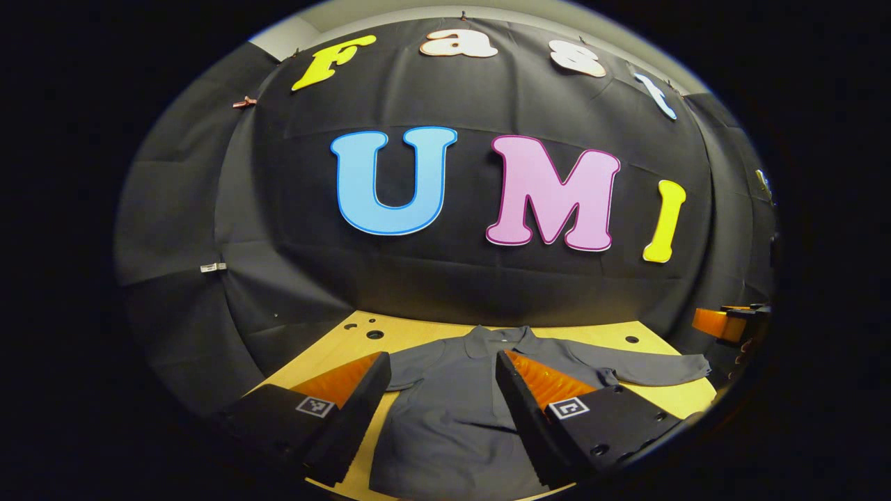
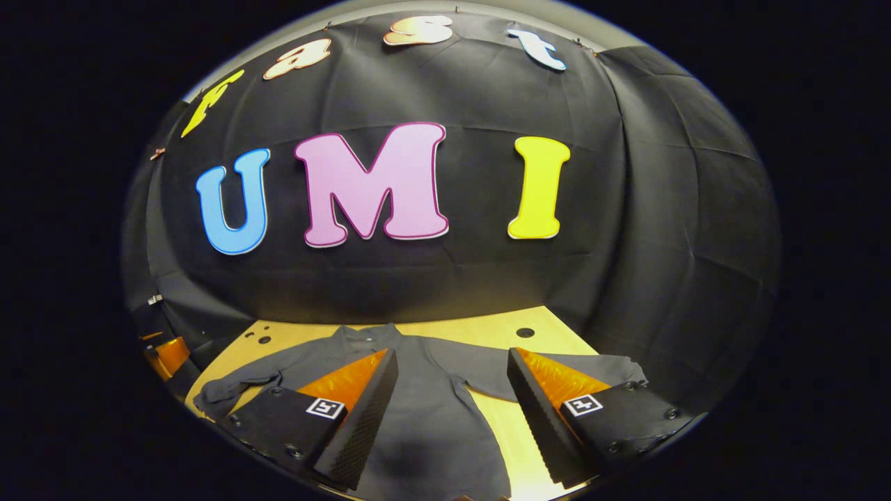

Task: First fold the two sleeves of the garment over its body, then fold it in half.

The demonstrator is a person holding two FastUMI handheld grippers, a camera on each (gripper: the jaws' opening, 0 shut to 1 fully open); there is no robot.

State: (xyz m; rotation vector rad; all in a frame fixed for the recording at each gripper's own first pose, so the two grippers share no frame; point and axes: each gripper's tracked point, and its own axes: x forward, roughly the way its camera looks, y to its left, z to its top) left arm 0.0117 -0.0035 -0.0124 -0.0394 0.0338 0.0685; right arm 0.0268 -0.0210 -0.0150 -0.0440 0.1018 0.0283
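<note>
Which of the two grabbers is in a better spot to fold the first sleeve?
Probably either: the left gripper and right gripper are open above the shirt, with both sleeves spread flat.

Black cloth wall (image 1: 487, 292) behind; light wooden table (image 1: 626, 334) with round holes.

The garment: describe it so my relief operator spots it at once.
On the yellow wooden table before the black cloth wall lies the garment, spread flat. It is a dark grey collared shirt, long sleeves out sideways, collar toward the wall, between each gripper's open fingers.
</note>
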